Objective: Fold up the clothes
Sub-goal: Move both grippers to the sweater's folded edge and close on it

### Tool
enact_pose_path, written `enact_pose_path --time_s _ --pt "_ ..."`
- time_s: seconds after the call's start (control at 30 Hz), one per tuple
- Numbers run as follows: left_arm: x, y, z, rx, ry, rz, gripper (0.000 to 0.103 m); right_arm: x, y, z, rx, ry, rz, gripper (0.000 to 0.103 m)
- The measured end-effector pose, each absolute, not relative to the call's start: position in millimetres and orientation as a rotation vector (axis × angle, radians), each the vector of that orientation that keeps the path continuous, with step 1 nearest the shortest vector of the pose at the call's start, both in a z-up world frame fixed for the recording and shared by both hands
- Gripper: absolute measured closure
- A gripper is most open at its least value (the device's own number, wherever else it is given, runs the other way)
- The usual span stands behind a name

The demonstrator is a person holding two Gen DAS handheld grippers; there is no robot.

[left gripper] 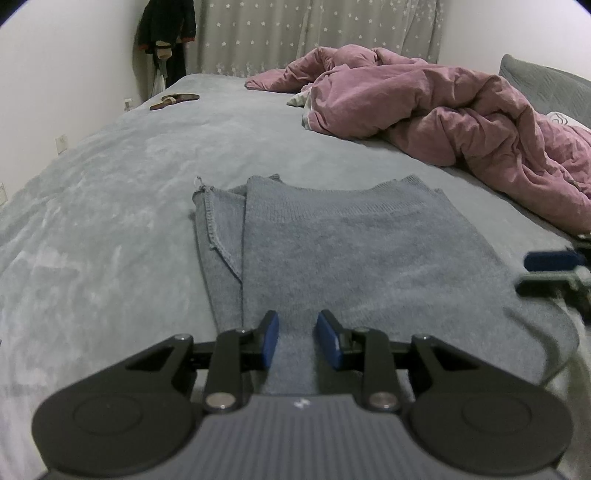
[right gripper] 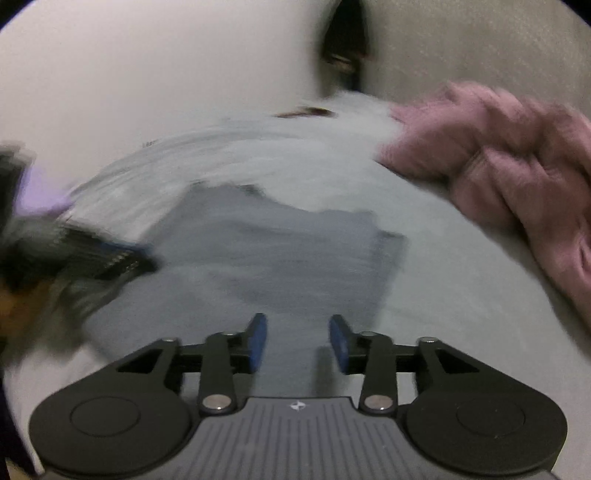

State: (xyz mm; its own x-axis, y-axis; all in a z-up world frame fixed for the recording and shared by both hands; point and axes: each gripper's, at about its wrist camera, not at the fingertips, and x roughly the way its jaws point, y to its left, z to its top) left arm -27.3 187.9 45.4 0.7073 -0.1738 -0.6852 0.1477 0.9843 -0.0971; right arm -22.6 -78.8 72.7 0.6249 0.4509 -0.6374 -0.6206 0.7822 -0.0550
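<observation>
A grey-blue knit garment [left gripper: 332, 240] lies folded flat on the grey bed [left gripper: 110, 192], its neck end away from me. My left gripper [left gripper: 295, 332] is at the garment's near edge, and the blue pads are shut on a ridge of the knit that fills the narrow gap. My right gripper [right gripper: 299, 332] hovers open over the garment [right gripper: 277, 251] with nothing pinched; that view is smeared by motion. It also shows at the left wrist view's right edge as the right gripper [left gripper: 550, 271], beside the garment. The left gripper [right gripper: 103, 258] appears blurred at the left.
A crumpled pink duvet [left gripper: 461, 122] fills the bed's far right, with a grey pillow [left gripper: 546, 85] behind it. A brown wooden object [left gripper: 173, 100] lies at the far left of the bed. Dark clothes [left gripper: 166, 29] hang in the corner beside a star-patterned curtain [left gripper: 314, 33].
</observation>
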Motion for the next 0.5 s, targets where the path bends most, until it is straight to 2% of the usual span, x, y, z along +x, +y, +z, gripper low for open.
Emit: enact_pose_path --time_s 0.23,0.5 --pt "-30 189 45 -0.032 0.764 -0.183 0.075 -60 -61 67 -0.435 0.597 0.730 0.060" --pt "-44 191 54 -0.033 0.760 -0.203 0.072 -58 -65 67 -0.455 0.587 0.693 0.058"
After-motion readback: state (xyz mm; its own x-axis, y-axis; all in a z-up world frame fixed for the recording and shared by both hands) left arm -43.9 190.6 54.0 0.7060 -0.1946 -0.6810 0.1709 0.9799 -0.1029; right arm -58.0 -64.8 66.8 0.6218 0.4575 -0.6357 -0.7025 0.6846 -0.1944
